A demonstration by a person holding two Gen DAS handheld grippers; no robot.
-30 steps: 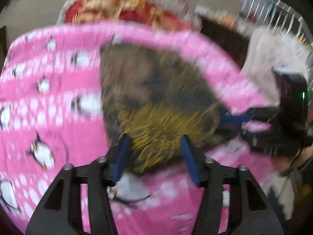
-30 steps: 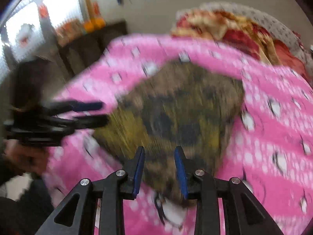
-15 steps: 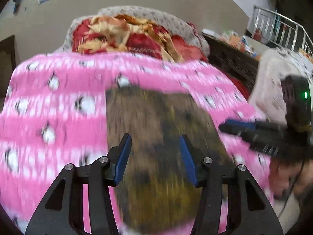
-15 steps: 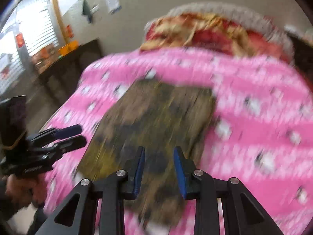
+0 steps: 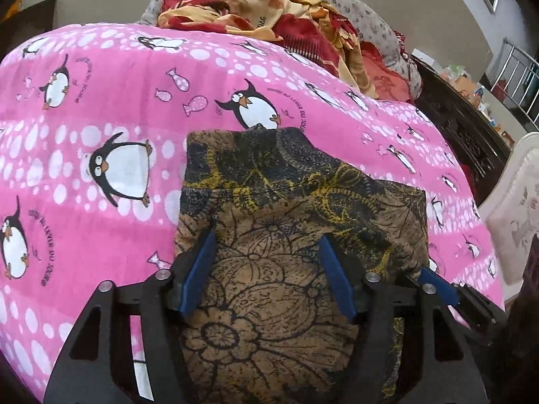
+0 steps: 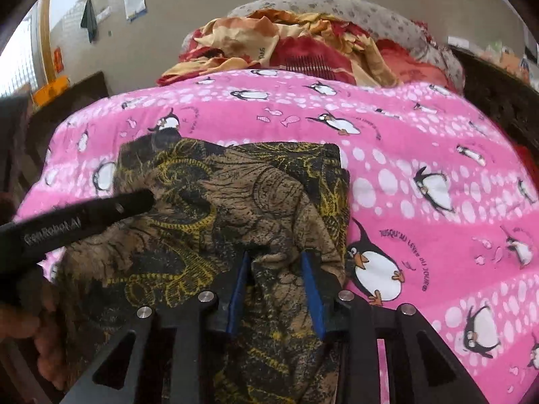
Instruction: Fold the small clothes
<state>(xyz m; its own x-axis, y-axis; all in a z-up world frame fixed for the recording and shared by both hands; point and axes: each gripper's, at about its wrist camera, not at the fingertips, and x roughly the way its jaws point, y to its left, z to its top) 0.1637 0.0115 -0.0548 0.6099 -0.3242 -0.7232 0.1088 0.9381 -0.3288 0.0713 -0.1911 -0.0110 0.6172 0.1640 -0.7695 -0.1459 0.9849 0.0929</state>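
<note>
Nearest in the left wrist view, the left hand-held gripper (image 5: 266, 269) hangs over the near end of the brown and black floral garment (image 5: 296, 208). Its jaws are opening, the blue pads stand wide of the flat cloth between them, and nothing is pinched. In the right wrist view, the right hand-held gripper (image 6: 276, 289) has a raised ridge of the same garment (image 6: 215, 208) between its blue pads; those jaws are opening too, and I cannot tell whether the pads press the cloth.

The garment lies on the bed, on the pink penguin-print sheet (image 5: 101, 101), its long axis running from 6 o'clock to 12 o'clock away from both tools. The left one sits at its 7 o'clock corner, the right at its 5 o'clock corner, about equally near. Beyond, at 12 o'clock, a crumpled red and gold blanket (image 6: 289, 43) rests against a grey spotted pillow (image 6: 337, 6).
</note>
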